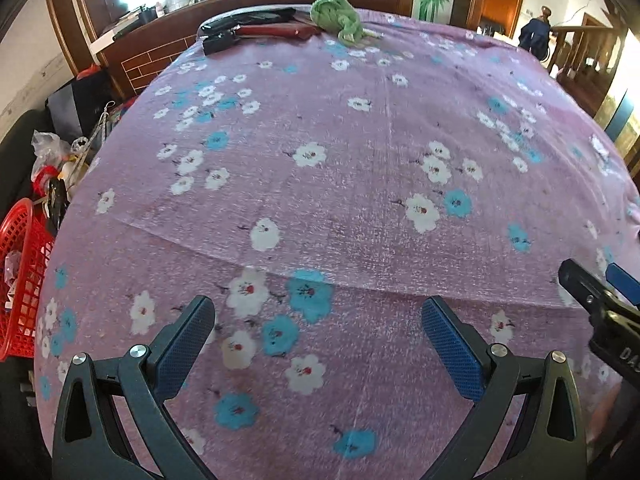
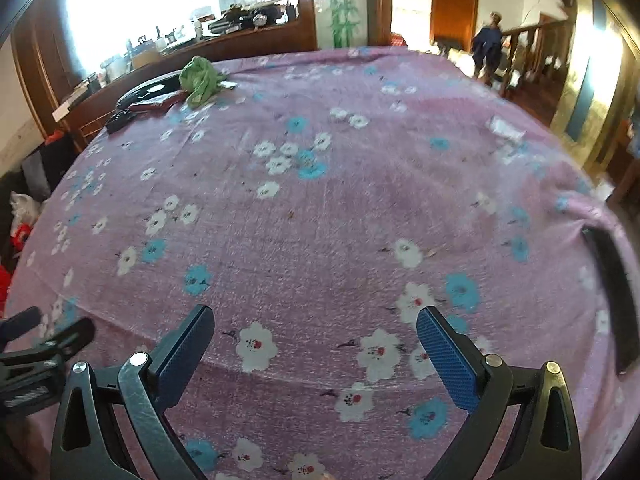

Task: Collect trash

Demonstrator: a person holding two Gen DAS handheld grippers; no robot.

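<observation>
Paper scrap (image 2: 506, 128) far beyond right hand-held gripper (image 2: 316, 354)

Red plastic mesh basket (image 1: 22, 276) was cut off by the left edge, its contents indistinct. Black curved strip (image 2: 612, 304) on the pink floral tablecloth (image 2: 340, 220) ran into the right edge. Small white crumpled scraps (image 2: 505, 127) were too blurred to identify.
</observation>
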